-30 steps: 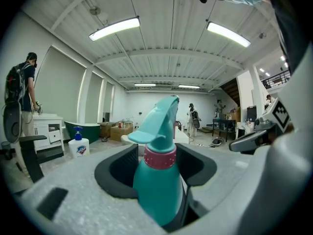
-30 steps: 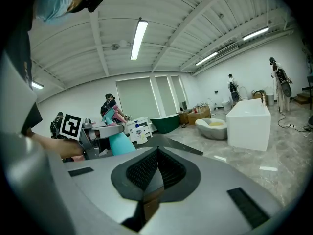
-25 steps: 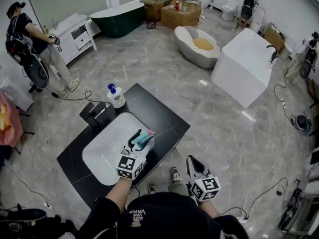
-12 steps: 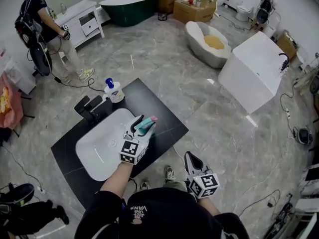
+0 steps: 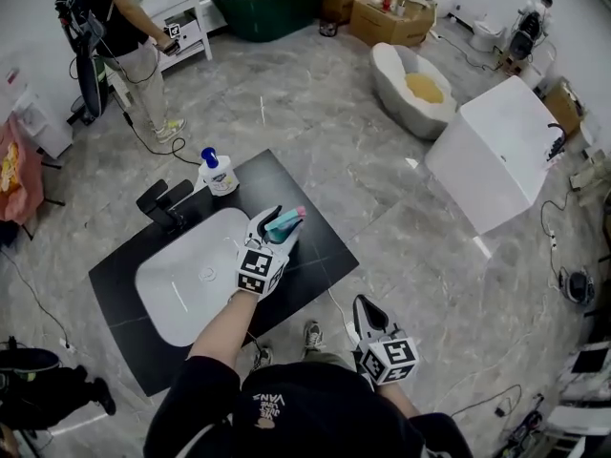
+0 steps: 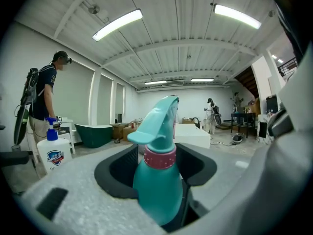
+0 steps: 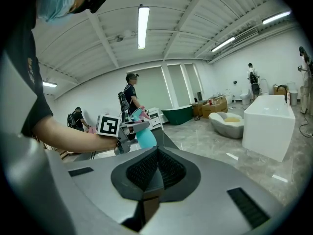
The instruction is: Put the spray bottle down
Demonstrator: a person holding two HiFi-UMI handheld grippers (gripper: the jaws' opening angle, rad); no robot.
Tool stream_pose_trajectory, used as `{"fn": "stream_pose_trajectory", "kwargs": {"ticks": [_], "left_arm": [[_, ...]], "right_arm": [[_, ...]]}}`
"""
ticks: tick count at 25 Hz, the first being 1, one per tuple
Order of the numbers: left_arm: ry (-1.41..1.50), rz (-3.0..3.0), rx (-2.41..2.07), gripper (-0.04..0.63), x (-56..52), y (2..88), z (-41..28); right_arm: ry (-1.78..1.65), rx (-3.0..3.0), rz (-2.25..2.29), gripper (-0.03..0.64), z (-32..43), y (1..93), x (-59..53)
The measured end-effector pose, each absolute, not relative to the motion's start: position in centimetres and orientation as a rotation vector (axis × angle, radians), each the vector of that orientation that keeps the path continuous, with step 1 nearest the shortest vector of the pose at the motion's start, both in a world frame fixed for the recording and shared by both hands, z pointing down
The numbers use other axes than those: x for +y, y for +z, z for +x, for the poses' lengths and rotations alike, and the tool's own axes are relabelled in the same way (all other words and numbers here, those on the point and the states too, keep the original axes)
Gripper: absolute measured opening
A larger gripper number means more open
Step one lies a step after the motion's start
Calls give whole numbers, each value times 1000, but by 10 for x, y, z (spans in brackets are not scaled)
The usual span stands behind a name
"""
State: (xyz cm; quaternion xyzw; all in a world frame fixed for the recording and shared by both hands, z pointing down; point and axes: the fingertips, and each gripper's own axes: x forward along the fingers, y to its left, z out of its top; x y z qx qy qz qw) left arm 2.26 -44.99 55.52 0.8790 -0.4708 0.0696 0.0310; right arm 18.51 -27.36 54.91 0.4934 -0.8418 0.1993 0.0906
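Note:
A teal spray bottle [image 6: 159,177] with a pink collar stands upright between the jaws of my left gripper [image 5: 268,229], which is shut on it. In the head view the spray bottle [image 5: 284,223] hangs above the right rim of the white basin [image 5: 181,280], over the black counter [image 5: 310,232]. The right gripper view shows the same bottle [image 7: 145,136] held out ahead by the left arm. My right gripper [image 5: 365,315] hangs low beside my body, off the counter, its jaws shut on nothing [image 7: 155,169].
A white soap pump bottle [image 5: 220,174] and a black faucet [image 5: 160,204] stand at the counter's far end. A person [image 5: 119,27] stands beyond it by a white cabinet. A white box tub [image 5: 496,151], an oval tub and cardboard boxes lie farther off on the grey floor.
My left gripper has carried the spray bottle forward along the basin's right rim, toward the black counter. The right gripper has shifted a little near my body.

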Motion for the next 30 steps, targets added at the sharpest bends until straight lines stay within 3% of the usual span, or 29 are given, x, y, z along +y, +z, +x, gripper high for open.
{"fn": "stream_pose_trajectory", "kwargs": {"ticks": [30], "left_arm": [[274,2603,-1498,244,-524,597,16]], "right_arm": [[635,-2481,1426,3,184,565,-314]]}}
